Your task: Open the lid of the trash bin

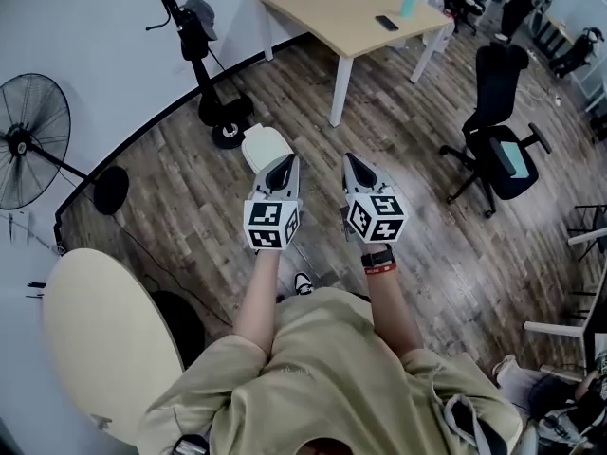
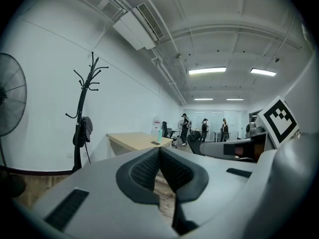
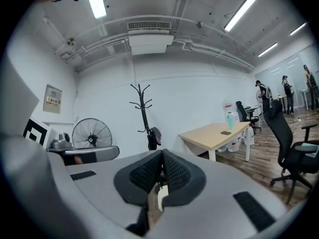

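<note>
The left gripper is held out in front of the person with its jaws closed tip to tip, nothing between them. The right gripper is held level beside it, its jaws likewise pressed together and empty. Both are pointed forward into the room, not down.

The trash bin, small and cream-coloured, is seen standing on the wooden floor just beyond the left gripper's tip and below it, near the foot of a coat stand by the curved wall. Its lid appears to be down; no contact with it is shown.

The step in hand is judged to be the approach, with opening not yet begun. A gripper would need to be lowered to the bin and its jaws parted or hooked under the lid's edge, the left being the nearer.
</note>
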The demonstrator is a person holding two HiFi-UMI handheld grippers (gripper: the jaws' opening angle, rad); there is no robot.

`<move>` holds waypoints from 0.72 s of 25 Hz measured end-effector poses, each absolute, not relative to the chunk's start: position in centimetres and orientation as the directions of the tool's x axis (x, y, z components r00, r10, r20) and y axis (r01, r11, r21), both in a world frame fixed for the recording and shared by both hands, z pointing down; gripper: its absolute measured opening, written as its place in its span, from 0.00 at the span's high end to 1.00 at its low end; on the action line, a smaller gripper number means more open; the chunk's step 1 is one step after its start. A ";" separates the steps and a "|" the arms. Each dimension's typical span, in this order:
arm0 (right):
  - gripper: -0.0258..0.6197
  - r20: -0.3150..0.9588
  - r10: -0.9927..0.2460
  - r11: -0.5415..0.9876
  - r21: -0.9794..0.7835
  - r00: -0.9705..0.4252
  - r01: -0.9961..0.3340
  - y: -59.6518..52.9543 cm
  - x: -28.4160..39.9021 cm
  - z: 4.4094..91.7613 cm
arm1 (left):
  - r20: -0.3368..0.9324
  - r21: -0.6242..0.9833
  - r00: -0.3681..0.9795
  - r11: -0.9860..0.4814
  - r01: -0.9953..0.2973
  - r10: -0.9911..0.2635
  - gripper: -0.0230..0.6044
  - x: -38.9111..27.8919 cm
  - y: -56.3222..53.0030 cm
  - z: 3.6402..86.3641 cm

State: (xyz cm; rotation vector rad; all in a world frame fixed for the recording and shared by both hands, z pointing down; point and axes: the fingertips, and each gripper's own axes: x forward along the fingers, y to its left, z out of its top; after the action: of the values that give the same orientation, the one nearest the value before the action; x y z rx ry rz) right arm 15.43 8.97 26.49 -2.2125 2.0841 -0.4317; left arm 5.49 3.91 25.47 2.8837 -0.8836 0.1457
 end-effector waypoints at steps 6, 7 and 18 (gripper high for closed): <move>0.96 0.185 -0.978 0.048 -0.248 -0.096 -0.968 2.4 10.6 27.9 | 0.154 0.111 0.762 -0.755 -0.646 -0.630 0.92 1.2 -1.4 26.9; 0.96 0.187 -0.976 0.066 -0.251 -0.115 -0.966 1.5 10.0 28.0 | 0.155 0.113 0.749 -0.742 -0.661 -0.644 0.92 0.6 -2.2 27.0; 0.96 0.237 -0.914 0.264 -0.266 -0.328 -0.927 -11.2 5.7 32.6 | 0.167 0.132 0.613 -0.598 -0.790 -0.773 0.92 -4.0 -13.0 30.8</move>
State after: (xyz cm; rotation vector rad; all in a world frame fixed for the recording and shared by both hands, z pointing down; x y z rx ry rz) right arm 5.70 -11.24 32.61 -1.8404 2.5252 -0.5727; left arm -4.03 -12.97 30.85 2.6441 -1.2966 0.1360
